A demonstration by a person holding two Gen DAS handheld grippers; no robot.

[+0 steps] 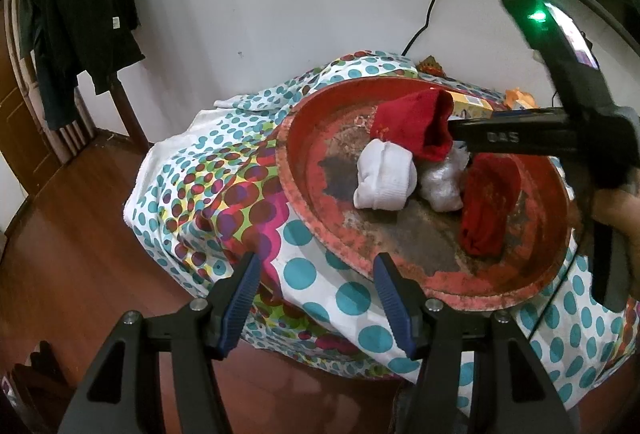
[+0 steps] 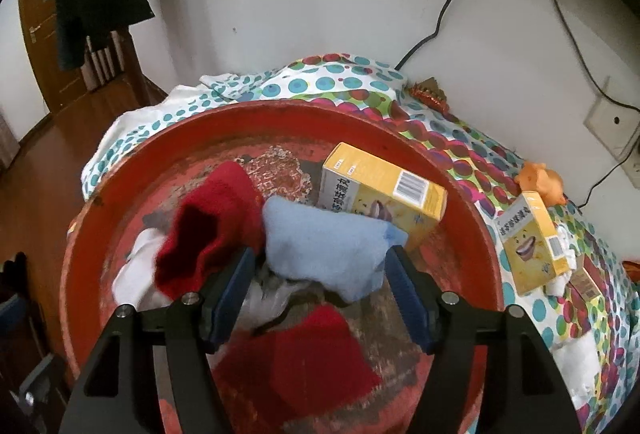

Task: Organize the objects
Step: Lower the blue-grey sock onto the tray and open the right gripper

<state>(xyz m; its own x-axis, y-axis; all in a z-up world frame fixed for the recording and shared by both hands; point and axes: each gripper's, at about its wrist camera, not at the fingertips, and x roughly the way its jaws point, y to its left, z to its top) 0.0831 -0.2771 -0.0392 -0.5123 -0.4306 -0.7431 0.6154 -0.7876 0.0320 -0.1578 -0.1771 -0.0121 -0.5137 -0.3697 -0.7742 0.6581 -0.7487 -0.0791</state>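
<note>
The right gripper (image 2: 320, 294), jaws spread wide, is held over the red basin (image 2: 472, 234); whether anything is gripped cannot be told, though a red sock (image 2: 216, 226) hangs at its ten o'clock. The left gripper (image 1: 316, 298) is held open and empty. Socks and one yellow box (image 2: 384, 190) are already gathered inside. At three o'clock, a second yellow box (image 2: 532, 246) is left on the dotted cloth (image 2: 460, 142).

Both wrist views over red basin (image 1: 304, 218)
</note>
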